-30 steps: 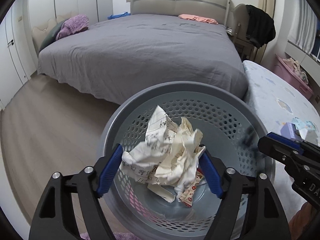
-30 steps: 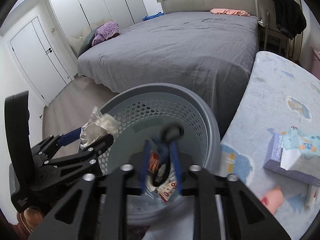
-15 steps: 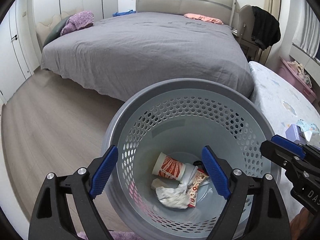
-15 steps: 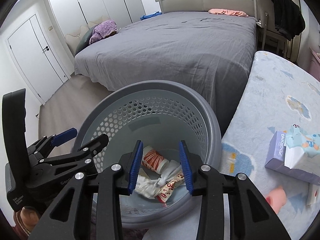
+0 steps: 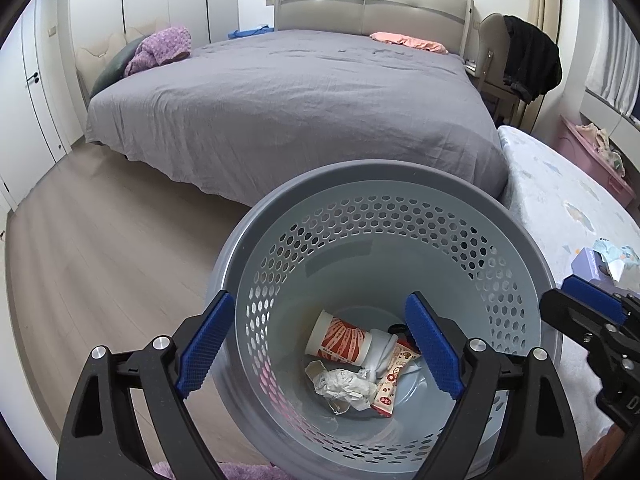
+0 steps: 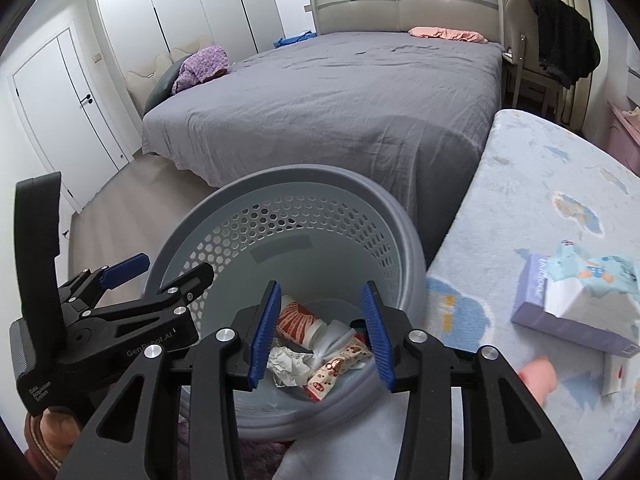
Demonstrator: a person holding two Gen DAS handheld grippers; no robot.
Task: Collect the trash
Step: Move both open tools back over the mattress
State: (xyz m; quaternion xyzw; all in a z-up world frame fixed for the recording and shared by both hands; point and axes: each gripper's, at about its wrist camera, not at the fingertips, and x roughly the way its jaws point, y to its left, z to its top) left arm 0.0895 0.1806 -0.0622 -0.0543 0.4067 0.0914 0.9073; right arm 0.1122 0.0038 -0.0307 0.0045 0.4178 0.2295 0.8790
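Bedroom floor of pale wood planks (image 5: 100, 248) surrounds the foreground. Nearest, the left gripper (image 5: 316, 344) hangs over a grey perforated wastebasket (image 5: 384, 184); its blue-padded jaws are spread wide, have just been opening, and have nothing between them. The right gripper (image 6: 322, 332) also hangs above the basket mouth, jaws parted and just widened, nothing pinched. At the basket bottom lie the collected items: a crumpled paper (image 5: 344, 386), a red-and-white paper cup (image 5: 340, 338) on its side, and a snack wrapper (image 6: 336, 368), all touching one another. The left tool's body carries white lettering beginning "Gen"; the rest is not legible. Just right of the basket, a low surface with a pale blue patterned cover (image 6: 540, 184) bears a lavender tissue box (image 6: 560, 316) whose side print is unreadable. Beyond the basket rim, the grey bed (image 5: 288, 108) edge stands close, leaving a narrow gap; open floor extends leftward to white wardrobe doors (image 6: 60, 112). Farthest, a beige headboard (image 5: 372, 4) and a chair draped with dark clothing (image 5: 528, 60).
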